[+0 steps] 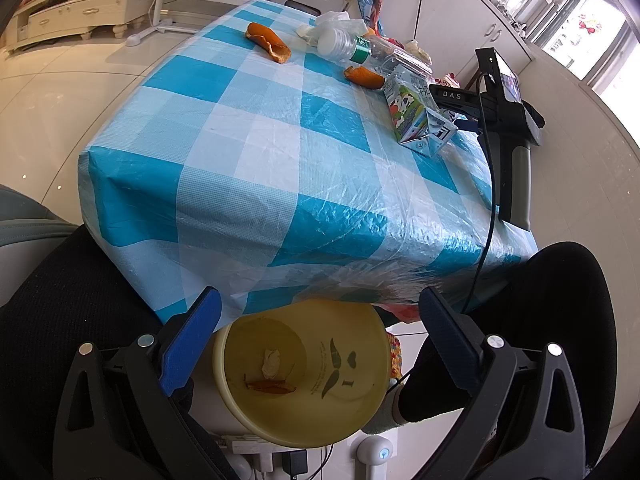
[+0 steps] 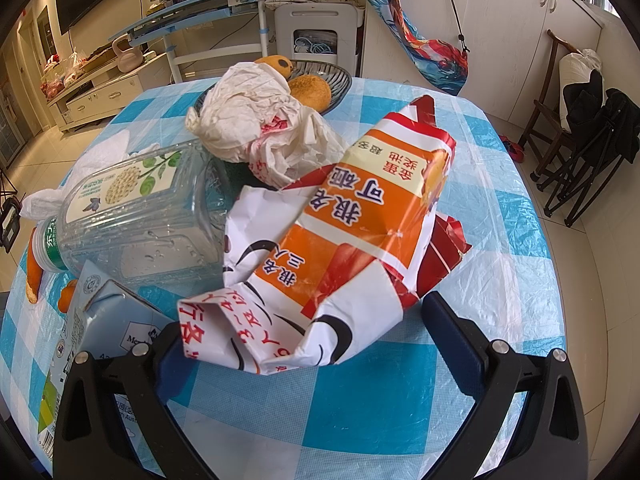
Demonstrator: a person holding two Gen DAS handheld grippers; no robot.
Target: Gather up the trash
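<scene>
My left gripper (image 1: 320,320) is open and empty above a yellow bin (image 1: 304,372) below the table edge; the bin holds a tissue wad (image 1: 272,362) and an orange peel (image 1: 272,387). On the checked table lie two orange peels (image 1: 269,42), a clear bottle (image 1: 352,46) and a milk carton (image 1: 416,114). My right gripper (image 2: 300,336) is open around the near end of a crumpled orange-and-white snack wrapper (image 2: 340,248). Beside it lie the bottle (image 2: 140,216), a crumpled white bag (image 2: 260,120) and the carton (image 2: 104,320).
The blue-and-white tablecloth (image 1: 248,152) covers the table. A striped fruit bowl (image 2: 340,76) with round fruit stands at the far side. The right gripper's body (image 1: 508,120) hangs over the table's right edge. My legs flank the bin. A folding chair (image 2: 580,128) stands at right.
</scene>
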